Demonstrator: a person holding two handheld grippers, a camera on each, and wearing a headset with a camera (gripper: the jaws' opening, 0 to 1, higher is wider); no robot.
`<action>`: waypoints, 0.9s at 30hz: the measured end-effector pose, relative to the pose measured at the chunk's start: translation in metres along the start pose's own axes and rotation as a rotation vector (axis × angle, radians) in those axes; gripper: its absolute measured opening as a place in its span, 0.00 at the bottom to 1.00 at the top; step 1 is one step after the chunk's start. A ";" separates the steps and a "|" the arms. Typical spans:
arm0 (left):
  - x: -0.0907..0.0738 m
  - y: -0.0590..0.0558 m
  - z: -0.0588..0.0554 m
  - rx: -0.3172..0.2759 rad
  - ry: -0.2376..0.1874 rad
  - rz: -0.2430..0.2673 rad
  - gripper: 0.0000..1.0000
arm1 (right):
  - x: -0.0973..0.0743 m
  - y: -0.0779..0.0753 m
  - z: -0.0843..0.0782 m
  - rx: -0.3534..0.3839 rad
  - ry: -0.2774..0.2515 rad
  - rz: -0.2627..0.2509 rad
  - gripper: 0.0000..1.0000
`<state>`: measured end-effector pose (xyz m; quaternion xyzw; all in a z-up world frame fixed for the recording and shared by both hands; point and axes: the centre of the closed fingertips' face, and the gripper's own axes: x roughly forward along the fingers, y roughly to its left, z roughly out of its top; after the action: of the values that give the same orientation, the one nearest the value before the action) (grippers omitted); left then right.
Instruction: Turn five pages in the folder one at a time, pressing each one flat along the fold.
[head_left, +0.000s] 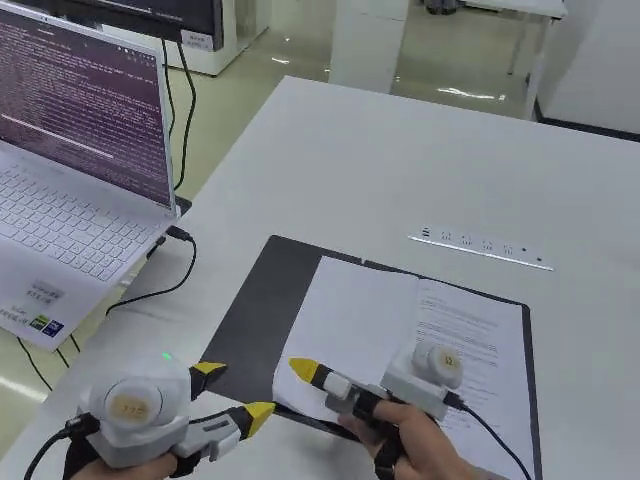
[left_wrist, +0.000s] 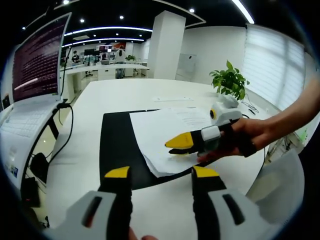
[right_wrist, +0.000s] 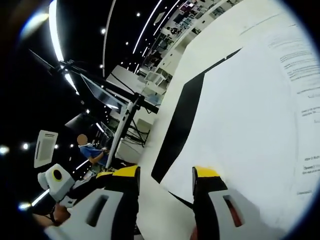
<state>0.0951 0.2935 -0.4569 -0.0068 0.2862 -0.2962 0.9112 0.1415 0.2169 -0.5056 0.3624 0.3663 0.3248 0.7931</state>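
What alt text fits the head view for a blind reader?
The open right gripper is over the lower edge of a white page in an open black folder on a table. The open left gripper hovers by the folder's lower left corner; a laptop stands at left.

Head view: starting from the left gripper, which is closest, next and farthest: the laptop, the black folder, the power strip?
1. Black folder, just ahead of the left gripper.
2. Laptop, off to the left.
3. Power strip, beyond the folder, on the right.
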 end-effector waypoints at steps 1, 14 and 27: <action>0.000 0.000 0.000 0.000 0.001 -0.002 0.46 | -0.004 0.000 0.000 -0.003 -0.005 -0.003 0.40; 0.020 0.008 0.004 0.019 0.014 -0.016 0.34 | -0.067 -0.019 0.006 0.000 -0.111 -0.058 0.40; 0.058 0.006 0.001 0.110 0.073 -0.038 0.23 | -0.107 -0.025 0.018 0.008 -0.213 -0.107 0.36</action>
<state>0.1372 0.2666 -0.4868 0.0485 0.3023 -0.3288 0.8934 0.1066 0.1148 -0.4804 0.3778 0.3000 0.2401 0.8424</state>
